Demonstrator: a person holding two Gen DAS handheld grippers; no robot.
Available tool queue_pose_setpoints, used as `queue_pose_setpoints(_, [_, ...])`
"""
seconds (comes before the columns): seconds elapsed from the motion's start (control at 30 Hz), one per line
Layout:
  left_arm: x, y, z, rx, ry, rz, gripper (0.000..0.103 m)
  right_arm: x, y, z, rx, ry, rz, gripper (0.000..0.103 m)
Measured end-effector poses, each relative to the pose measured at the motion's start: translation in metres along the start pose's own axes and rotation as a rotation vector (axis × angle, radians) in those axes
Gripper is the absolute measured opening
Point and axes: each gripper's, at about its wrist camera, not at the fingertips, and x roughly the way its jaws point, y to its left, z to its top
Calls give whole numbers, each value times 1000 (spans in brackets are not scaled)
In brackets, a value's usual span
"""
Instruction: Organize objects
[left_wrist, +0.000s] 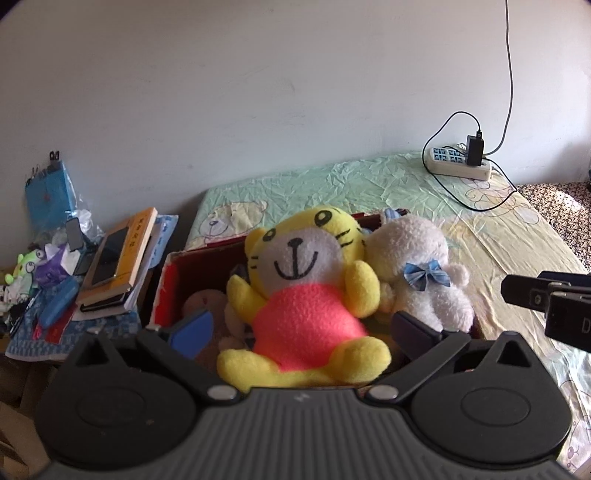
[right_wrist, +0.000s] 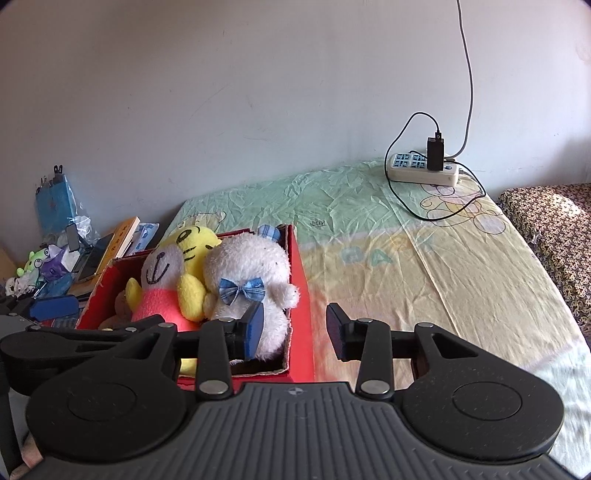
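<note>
the yellow tiger plush (left_wrist: 306, 295) lies in the red box (right_wrist: 295, 266) on the bed, light and squashy, best pinched at its pink belly; left gripper (left_wrist: 303, 330) spread wide around it without pressing, right gripper (right_wrist: 293, 328) parted, empty.

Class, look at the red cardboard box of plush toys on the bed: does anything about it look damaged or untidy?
Yes. The red cardboard box has a ragged, torn near edge, and the yellow plush tiger and white plush bear are piled above its rim, not fitting inside.
</note>
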Motion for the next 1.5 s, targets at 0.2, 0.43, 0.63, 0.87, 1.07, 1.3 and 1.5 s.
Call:
queue_pose_setpoints(0.2, [-11, -23, 3, -34, 27, 7, 103, -18, -22, -1, -9, -8, -41, 56])
queue_pose_setpoints(0.43, [-19, -58, -1, -28, 61, 37, 103, -31, -50, 0, -7, -16, -93, 66])
queue_pose_setpoints(0.63, [-21, -82, -8, -28, 96, 62, 103, -37, -74, -2, 17, -14, -127, 71])
queue_pose_setpoints(0.87, [-27, -106, -17, -21, 100, 86, 103, -42, -93, -9, 12, 0, -143, 80])
queue_pose_setpoints(1.07, [-28, -123, -25, -7, 118, 84, 103, -43, -104, -15, 6, 43, -157, 80])
queue_pose_setpoints(1.3, [-31, -132, -33, -11, 121, 113, 103, -41, -111, -23, -12, 76, -144, 81])
queue_pose_setpoints(1.5, [-30, -118, -44, -58, 163, 155, 102, -34, -105, -30, -30, 110, -112, 81])
